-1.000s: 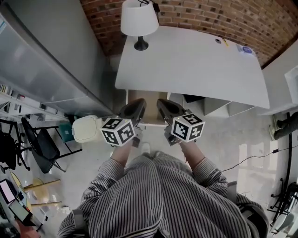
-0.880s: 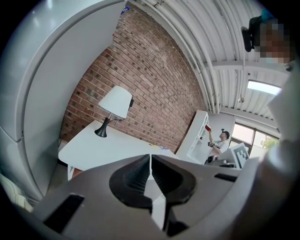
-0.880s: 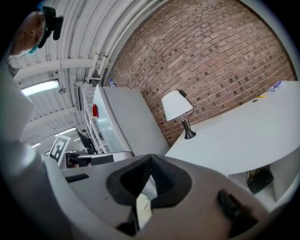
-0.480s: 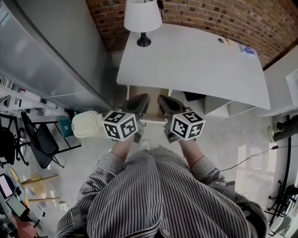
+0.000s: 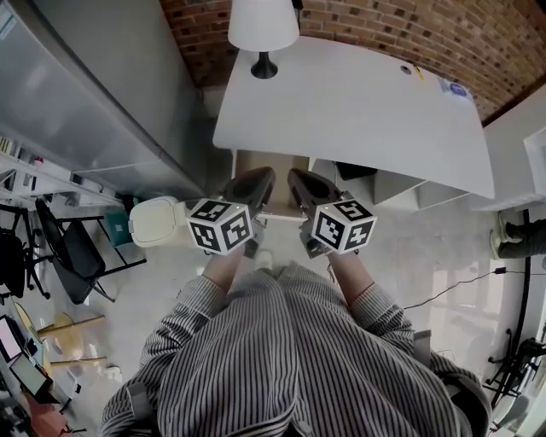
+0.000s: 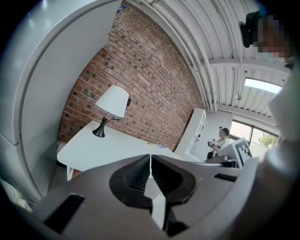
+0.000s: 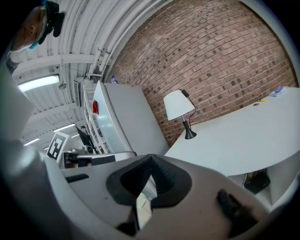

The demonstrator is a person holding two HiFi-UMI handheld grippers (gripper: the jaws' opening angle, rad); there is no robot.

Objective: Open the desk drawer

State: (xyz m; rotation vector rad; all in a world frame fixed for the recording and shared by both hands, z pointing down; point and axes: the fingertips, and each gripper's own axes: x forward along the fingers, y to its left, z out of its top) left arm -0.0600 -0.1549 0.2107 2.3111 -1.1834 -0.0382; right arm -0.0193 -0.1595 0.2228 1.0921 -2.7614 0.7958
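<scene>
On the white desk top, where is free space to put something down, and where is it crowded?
The desk top is nearly all bare: its wide middle and front, between the lamp at the back left corner and the small items near the back right corner. Only those corners are taken.

No words or numbers are legible: the white cube (image 5: 220, 226) on the left gripper (image 5: 258, 179) and its twin (image 5: 343, 225) on the right gripper (image 5: 299, 179) carry only black square code patterns, and a small bluish sticker (image 5: 452, 89) on the white desk (image 5: 341, 111) is too small to read.
</scene>
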